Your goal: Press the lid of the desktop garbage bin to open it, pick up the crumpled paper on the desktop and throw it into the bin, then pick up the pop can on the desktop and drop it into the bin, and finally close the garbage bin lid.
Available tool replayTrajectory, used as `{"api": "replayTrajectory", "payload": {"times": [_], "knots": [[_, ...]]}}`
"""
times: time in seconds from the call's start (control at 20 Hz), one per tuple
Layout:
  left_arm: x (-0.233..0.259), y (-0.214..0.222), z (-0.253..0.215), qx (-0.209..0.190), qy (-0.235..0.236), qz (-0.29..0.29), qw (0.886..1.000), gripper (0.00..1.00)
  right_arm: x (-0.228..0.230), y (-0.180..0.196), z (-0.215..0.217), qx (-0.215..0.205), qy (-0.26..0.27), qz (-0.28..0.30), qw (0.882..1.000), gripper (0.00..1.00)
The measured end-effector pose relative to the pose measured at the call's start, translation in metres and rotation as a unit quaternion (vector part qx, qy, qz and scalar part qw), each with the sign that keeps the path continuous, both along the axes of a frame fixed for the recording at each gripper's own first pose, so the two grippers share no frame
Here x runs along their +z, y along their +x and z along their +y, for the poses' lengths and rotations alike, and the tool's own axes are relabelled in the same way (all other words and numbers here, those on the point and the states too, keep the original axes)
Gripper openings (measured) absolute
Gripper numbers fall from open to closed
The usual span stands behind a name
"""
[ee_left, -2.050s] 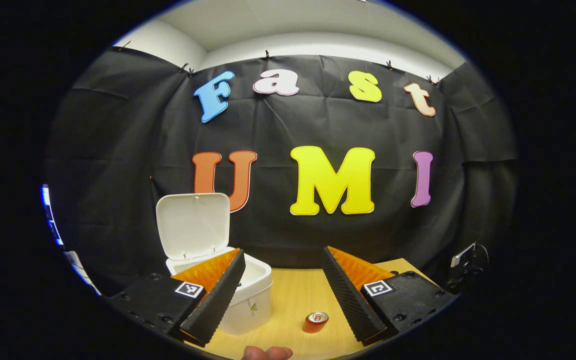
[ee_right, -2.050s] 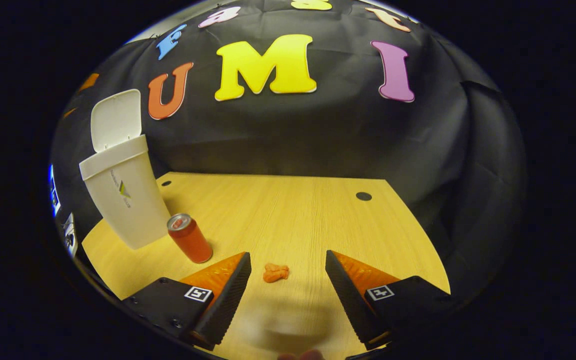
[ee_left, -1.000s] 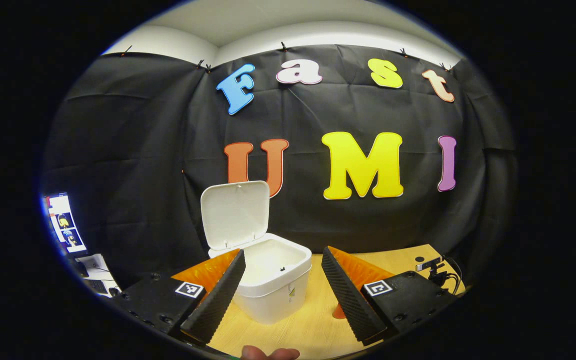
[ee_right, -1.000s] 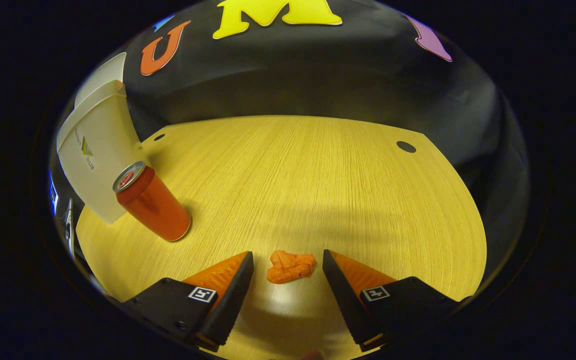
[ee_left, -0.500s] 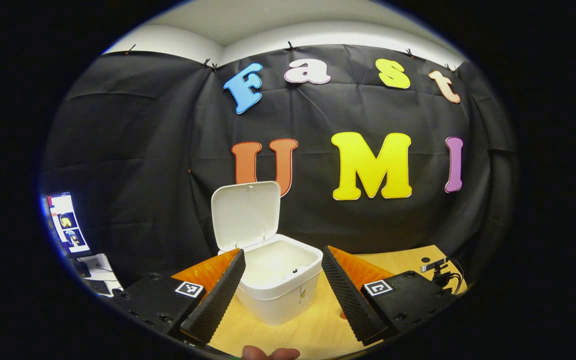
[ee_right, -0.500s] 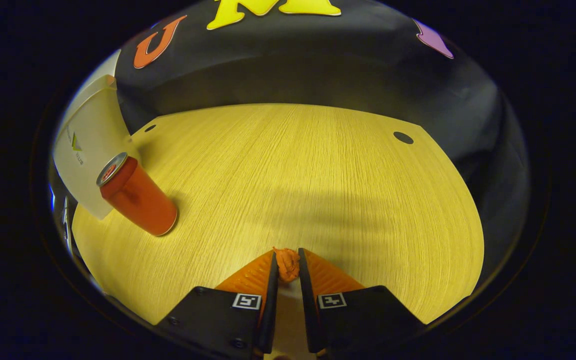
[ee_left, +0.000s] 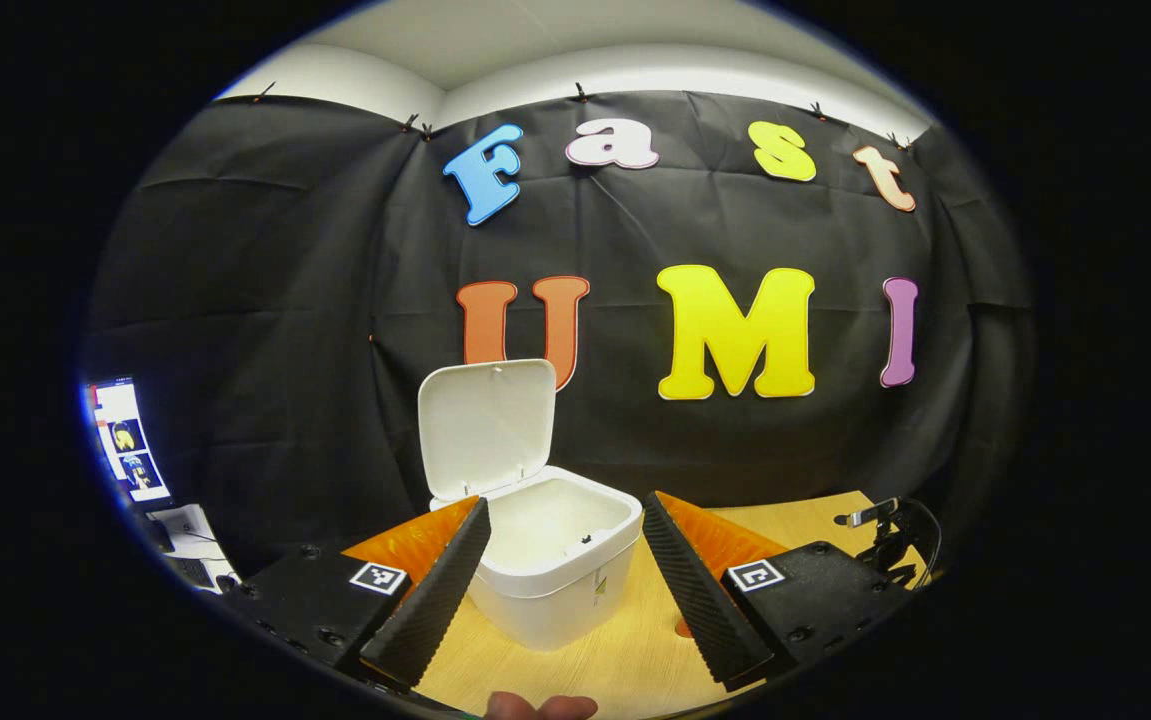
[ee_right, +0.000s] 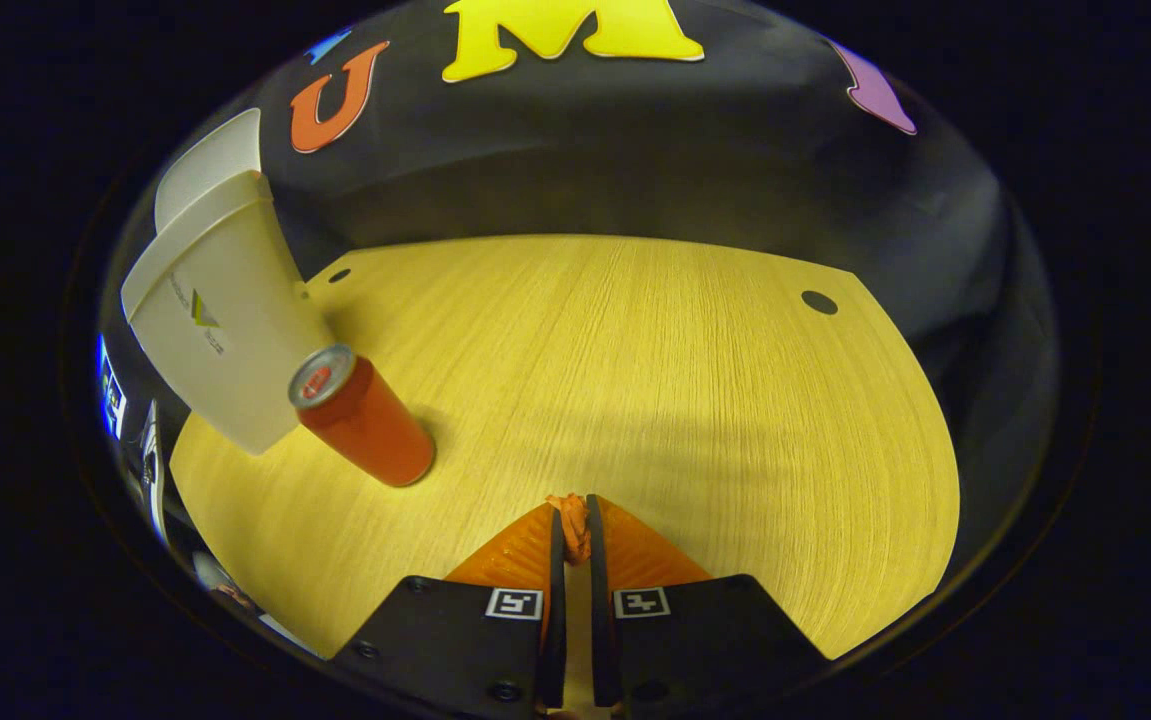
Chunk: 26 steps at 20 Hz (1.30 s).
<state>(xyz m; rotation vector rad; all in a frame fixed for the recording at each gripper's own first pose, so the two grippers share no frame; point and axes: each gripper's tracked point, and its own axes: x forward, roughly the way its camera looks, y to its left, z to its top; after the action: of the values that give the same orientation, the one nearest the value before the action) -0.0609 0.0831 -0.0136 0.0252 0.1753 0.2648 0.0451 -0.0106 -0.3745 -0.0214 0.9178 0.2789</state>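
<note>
The white desktop bin stands on the wooden table with its lid raised upright behind it. My left gripper hangs open above and in front of the bin, nothing between its fingers. In the right gripper view the bin is at far left, and the red pop can stands upright just beside it. My right gripper is shut on the orange crumpled paper, squeezed thin between both fingers close above the table.
A small camera on a stand with cables sits at the table's right edge. A lit screen and papers lie off to the left beyond the table. A round hole marks the tabletop's far right.
My right gripper shut on the crumpled paper and squeezed it tighter; the can and bin have shifted right in its view. The left gripper barely moved.
</note>
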Motion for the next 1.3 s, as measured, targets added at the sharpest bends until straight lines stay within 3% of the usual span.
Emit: {"api": "replayTrajectory", "payload": {"times": [0.4, 0.75, 0.95, 1.3], "knots": [[-0.021, -0.001, 0.016, -0.003, -0.029, 0.005, 1.0, 1.0, 0.153, 0.024, 0.053, 0.037, 0.058, -0.109, 0.992, 0.11], [-0.03, -0.013, 0.036, -0.001, -0.031, 0.015, 0.999, 1.0, 0.254, 0.044, 0.135, 0.097, 0.1, -0.186, 0.973, 0.11], [-0.035, -0.024, 0.054, 0.014, -0.029, 0.017, 0.999, 1.0, 0.286, 0.052, 0.199, 0.133, 0.131, -0.212, 0.959, 0.11], [-0.042, -0.052, 0.095, 0.051, -0.016, 0.033, 0.998, 1.0, 0.279, 0.054, 0.289, 0.189, 0.148, -0.201, 0.95, 0.11]]}}
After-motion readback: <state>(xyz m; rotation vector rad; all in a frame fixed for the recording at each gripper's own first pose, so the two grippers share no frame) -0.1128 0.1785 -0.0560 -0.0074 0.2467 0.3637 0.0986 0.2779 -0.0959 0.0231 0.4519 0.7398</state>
